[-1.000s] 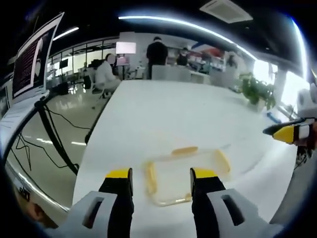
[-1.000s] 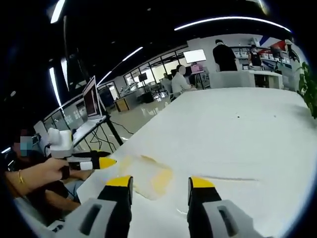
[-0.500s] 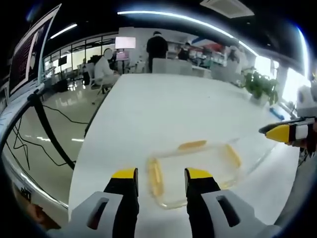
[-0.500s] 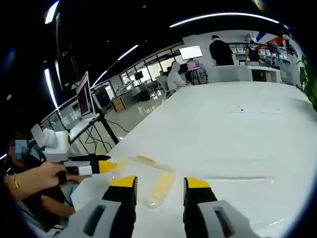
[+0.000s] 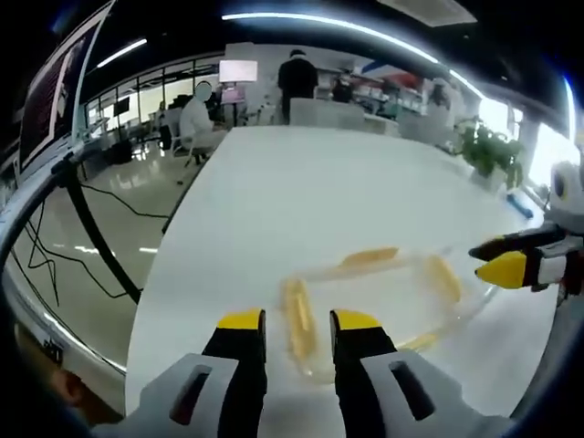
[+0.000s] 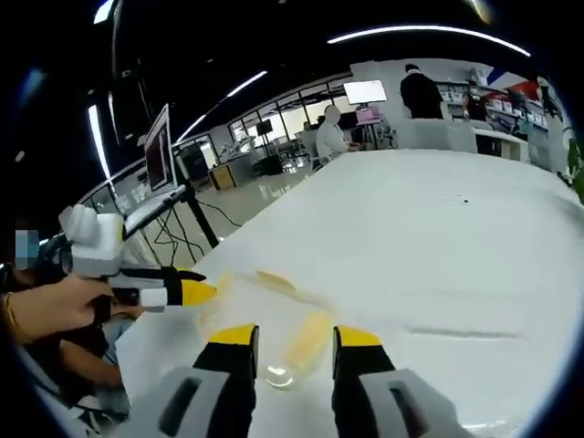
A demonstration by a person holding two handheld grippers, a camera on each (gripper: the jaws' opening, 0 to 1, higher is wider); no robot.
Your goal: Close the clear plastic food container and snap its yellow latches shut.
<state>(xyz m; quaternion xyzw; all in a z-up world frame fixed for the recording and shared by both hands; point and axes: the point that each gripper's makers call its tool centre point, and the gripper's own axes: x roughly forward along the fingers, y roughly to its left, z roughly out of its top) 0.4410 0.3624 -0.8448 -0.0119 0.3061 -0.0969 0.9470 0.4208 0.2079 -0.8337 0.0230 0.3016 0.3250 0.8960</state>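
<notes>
Big white table (image 5: 319, 182) runs far into office. Clear container (image 5: 383, 297) sits near table's close edge, lid on. Yellow latch (image 5: 297, 315) on its left end lines up between left gripper (image 5: 287, 321) jaws; jaws narrow but apart, nothing gripped. Right gripper (image 6: 292, 338) same deal: small gap, latch (image 6: 307, 339) between tips, no hold. Far-side latch (image 5: 370, 258) lies flat. Potted plant (image 5: 488, 151) far right.

Grey gripper bodies with slotted housings, black jaws tipped in yellow, a gold bracelet (image 6: 9, 310) at the wrist.
</notes>
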